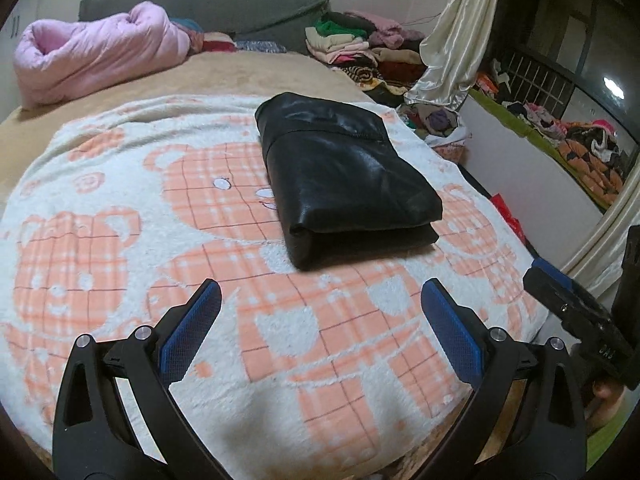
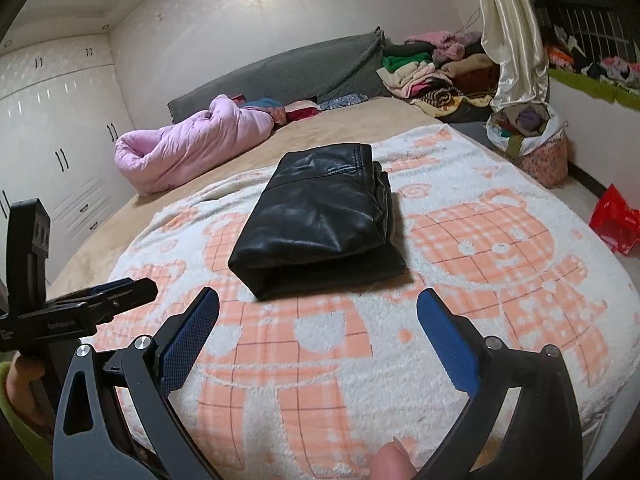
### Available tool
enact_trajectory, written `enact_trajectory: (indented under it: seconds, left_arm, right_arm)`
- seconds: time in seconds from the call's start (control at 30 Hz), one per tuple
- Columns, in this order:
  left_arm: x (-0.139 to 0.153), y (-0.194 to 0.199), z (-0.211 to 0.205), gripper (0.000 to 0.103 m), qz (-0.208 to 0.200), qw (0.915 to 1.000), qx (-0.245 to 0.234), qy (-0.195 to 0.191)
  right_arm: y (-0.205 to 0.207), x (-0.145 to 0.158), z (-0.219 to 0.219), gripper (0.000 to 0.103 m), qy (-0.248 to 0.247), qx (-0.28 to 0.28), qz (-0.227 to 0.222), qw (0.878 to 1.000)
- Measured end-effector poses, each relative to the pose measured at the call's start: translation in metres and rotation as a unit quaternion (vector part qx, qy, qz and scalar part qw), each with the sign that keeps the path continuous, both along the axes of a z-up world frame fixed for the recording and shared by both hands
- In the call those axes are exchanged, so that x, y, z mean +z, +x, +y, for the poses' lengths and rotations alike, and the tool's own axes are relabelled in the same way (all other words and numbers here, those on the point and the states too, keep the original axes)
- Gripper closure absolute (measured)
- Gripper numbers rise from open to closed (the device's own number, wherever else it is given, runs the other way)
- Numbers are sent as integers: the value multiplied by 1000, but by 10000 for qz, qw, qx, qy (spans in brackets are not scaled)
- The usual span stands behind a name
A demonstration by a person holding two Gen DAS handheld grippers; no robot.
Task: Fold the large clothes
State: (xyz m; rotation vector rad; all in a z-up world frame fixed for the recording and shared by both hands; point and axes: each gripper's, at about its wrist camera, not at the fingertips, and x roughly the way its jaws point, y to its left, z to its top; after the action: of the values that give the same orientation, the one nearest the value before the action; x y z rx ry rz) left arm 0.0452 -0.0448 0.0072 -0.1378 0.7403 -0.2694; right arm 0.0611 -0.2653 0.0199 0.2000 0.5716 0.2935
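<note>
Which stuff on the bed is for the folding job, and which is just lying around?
For the job:
black leather garment, already folded
bear blanket under it
left gripper, open
right gripper, open

Just lying about:
pink quilt
pile of clothes
red bag

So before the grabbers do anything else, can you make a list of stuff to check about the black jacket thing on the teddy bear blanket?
1. Shiny black leather garment folded into a neat stacked rectangle: ok.
2. It lies fully on the white and orange teddy-bear fleece blanket, away from the bed edge: ok.
3. Left gripper open, holding nothing, short of the garment: ok.
4. Right gripper open, holding nothing, short of the garment: ok.
5. Blanket between grippers and garment free of other items: ok.
6. Sleeves or loose ends tucked inside the fold: cannot tell; only the outside shows.
</note>
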Motion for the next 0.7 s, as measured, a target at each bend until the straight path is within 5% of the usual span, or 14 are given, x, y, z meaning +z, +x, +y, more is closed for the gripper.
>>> enact_trajectory:
  seconds: [0.7]
  left_arm:
    - [-38, -30, 6, 9, 61, 9996, 186, 200]
  right_arm:
    - [-23, -45, 15, 4, -544, -148, 387, 9977]
